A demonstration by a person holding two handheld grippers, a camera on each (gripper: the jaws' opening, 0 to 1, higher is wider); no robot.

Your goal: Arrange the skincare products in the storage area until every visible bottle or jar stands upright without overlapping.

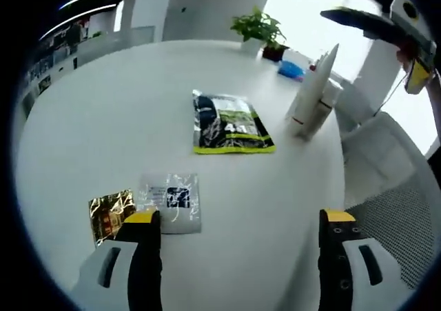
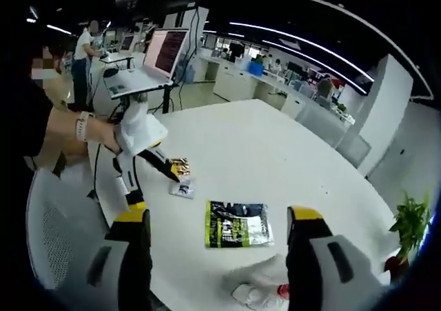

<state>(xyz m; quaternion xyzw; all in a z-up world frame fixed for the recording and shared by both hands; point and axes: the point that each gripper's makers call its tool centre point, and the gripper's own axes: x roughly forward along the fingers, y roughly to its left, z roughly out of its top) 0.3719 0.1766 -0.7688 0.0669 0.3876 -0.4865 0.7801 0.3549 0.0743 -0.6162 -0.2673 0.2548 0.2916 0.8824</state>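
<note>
A white tube [image 1: 313, 90] leans upright against a second white bottle [image 1: 331, 96] at the far right of the round white table [image 1: 103, 118]; both show low in the right gripper view as the white tubes [image 2: 265, 290]. A green-and-black pouch [image 1: 229, 123] [image 2: 238, 223] lies flat mid-table. A gold sachet [image 1: 110, 214] [image 2: 180, 166] and a clear sachet [image 1: 172, 201] [image 2: 184, 188] lie beside my left gripper's [image 1: 240, 218] left jaw. That gripper is open and holds nothing. My right gripper [image 2: 217, 216] hovers open above the pouch, empty.
A potted plant [image 1: 258, 28] [image 2: 410, 228] and a blue packet [image 1: 291, 68] stand at the table's far edge. A mesh chair [image 1: 400, 221] [image 2: 62, 242] sits by the rim. A gloved hand [image 2: 138, 132] holds the left gripper [image 2: 155, 185]. A laptop [image 2: 148, 63] stands behind.
</note>
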